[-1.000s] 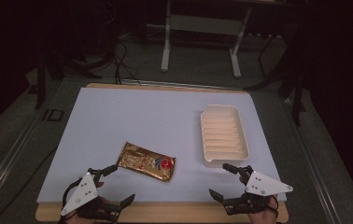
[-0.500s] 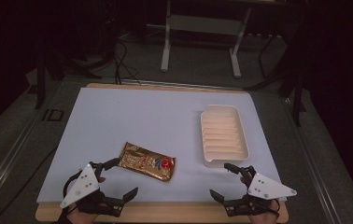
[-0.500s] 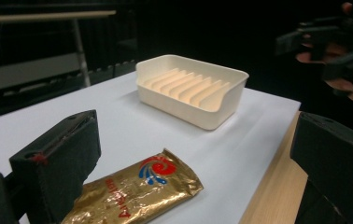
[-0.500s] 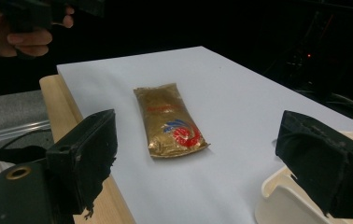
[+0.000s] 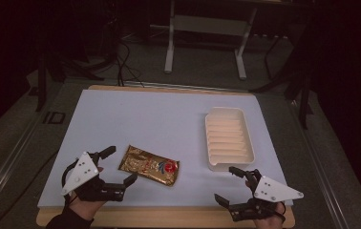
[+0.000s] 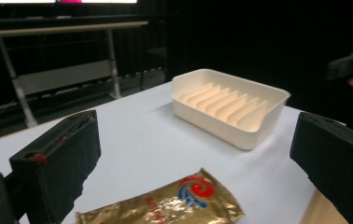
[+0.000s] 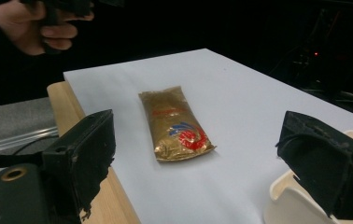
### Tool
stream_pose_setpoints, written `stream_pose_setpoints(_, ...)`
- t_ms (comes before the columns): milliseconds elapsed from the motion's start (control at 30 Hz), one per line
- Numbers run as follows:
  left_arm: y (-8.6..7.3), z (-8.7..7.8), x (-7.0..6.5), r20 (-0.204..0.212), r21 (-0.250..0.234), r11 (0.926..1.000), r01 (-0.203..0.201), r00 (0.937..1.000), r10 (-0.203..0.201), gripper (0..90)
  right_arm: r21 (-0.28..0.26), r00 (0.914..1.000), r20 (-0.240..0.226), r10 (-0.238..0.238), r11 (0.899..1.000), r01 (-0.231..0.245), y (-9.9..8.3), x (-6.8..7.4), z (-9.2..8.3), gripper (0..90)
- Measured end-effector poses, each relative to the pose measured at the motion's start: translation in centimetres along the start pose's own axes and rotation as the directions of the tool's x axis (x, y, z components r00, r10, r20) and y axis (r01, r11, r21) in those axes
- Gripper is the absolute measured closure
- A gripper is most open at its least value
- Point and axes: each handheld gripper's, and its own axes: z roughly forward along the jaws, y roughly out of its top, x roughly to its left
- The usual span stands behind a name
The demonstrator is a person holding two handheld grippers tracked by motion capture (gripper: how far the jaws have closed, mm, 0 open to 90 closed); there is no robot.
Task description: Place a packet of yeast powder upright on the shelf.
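The gold pouch (image 5: 149, 165) lies flat on the white mat (image 5: 159, 124), near its 6 o'clock edge. The left gripper (image 5: 117, 167) sits just beside it at 9 o'clock, jaws wide, holding nothing. The right gripper (image 5: 230, 185), jaws wide too, is at 4 o'clock from the pouch, just below the ribbed tray (image 5: 228, 138).
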Motion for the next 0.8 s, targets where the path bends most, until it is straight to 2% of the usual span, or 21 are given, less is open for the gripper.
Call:
stream_pose_setpoints(33,-0.3,0.5,0.5,-0.014,0.008,0.9998,0.02,0.9997,-0.02,2.5,0.007,0.9995,0.03,-0.006,1.0,0.006,0.0,0.0,0.0,11.2)
stream_pose_setpoints(100,-0.6,0.8,0.8,-0.028,0.007,0.9998,0.019,0.9994,-0.019,2.5,0.005,0.9994,0.034,-0.007,1.0,0.007,0.0,0.0,-0.1,11.3)
stream_pose_setpoints(133,-0.9,1.0,0.9,-0.037,0.008,0.9999,0.015,0.9992,-0.014,2.6,0.003,0.9981,0.059,-0.02,1.0,0.02,0.1,-0.1,-0.2,11.4)
stream_pose_setpoints(200,-1.7,1.7,1.4,-0.06,0.035,0.9992,0.017,0.9981,-0.015,3.6,0.0,0.9973,0.068,-0.027,1.0,0.027,0.1,0.0,-0.3,11.3)
stream_pose_setpoints(300,-2.8,2.5,2.5,-0.059,0.063,0.9946,0.082,0.9952,-0.078,4.7,0.0,0.9971,0.068,-0.035,0.999,0.035,0.1,0.0,-0.3,11.4)
stream_pose_setpoints(367,-3.6,3.1,3.0,-0.067,0.094,0.9918,0.087,0.9945,-0.08,5.0,0.001,0.9967,0.069,-0.042,0.999,0.042,0.1,0.1,-0.2,11.6)
stream_pose_setpoints(400,-4.3,3.4,3.3,-0.084,0.104,0.9901,0.094,0.9928,-0.085,6.4,0.007,0.9953,0.079,-0.056,0.998,0.056,0.1,0.2,-0.2,11.8)
stream_pose_setpoints(433,-4.3,3.4,3.3,-0.084,0.104,0.9901,0.094,0.9928,-0.085,8.8,0.007,0.9953,0.079,-0.056,0.998,0.056,0.1,0.2,-0.2,11.8)
stream_pose_setpoints(500,-5.2,3.7,3.6,-0.101,0.123,0.9896,0.075,0.993,-0.063,10.5,0.013,0.9944,0.09,-0.056,0.998,0.055,0.1,0.3,-0.2,11.9)
stream_pose_setpoints(533,-5.6,3.8,3.7,-0.113,0.127,0.9888,0.079,0.9915,-0.065,10.8,0.014,0.9947,0.087,-0.055,0.998,0.054,0.1,0.3,-0.2,11.8)
stream_pose_setpoints(567,-5.9,3.9,4.0,-0.11,0.139,0.9864,0.087,0.9914,-0.072,14.3,0.013,0.9946,0.088,-0.055,0.998,0.054,0.1,0.3,-0.2,11.8)
stream_pose_setpoints(600,-6.5,4.2,4.4,-0.124,0.158,0.9805,0.118,0.9874,-0.099,15.0,0.018,0.9943,0.088,-0.06,0.998,0.058,0.1,0.3,-0.2,11.6)
stream_pose_setpoints(633,-6.5,4.2,4.4,-0.124,0.158,0.9805,0.118,0.9874,-0.099,15.4,0.018,0.9942,0.089,-0.061,0.998,0.059,0.1,0.3,-0.2,11.3)
stream_pose_setpoints(700,-7.0,4.5,4.8,-0.145,0.187,0.9724,0.14,0.9829,-0.113,15.5,0.022,0.9932,0.098,-0.062,0.998,0.06,0.1,0.4,-0.2,11.3)
stream_pose_setpoints(733,-7.2,4.7,5.0,-0.148,0.211,0.966,0.15,0.9817,-0.12,15.6,0.027,0.9926,0.104,-0.062,0.998,0.06,0.1,0.4,-0.2,11.2)
stream_pose_setpoints(767,-7.3,4.8,5.1,-0.151,0.223,0.9613,0.162,0.98,-0.13,16.4,0.024,0.9929,0.108,-0.048,0.999,0.046,0.1,0.4,-0.1,11.0)
stream_pose_setpoints(800,-7.4,5.0,5.2,-0.155,0.231,0.9587,0.166,0.979,-0.132,16.4,0.024,0.9929,0.108,-0.048,0.999,0.046,0.1,0.4,-0.1,11.0)
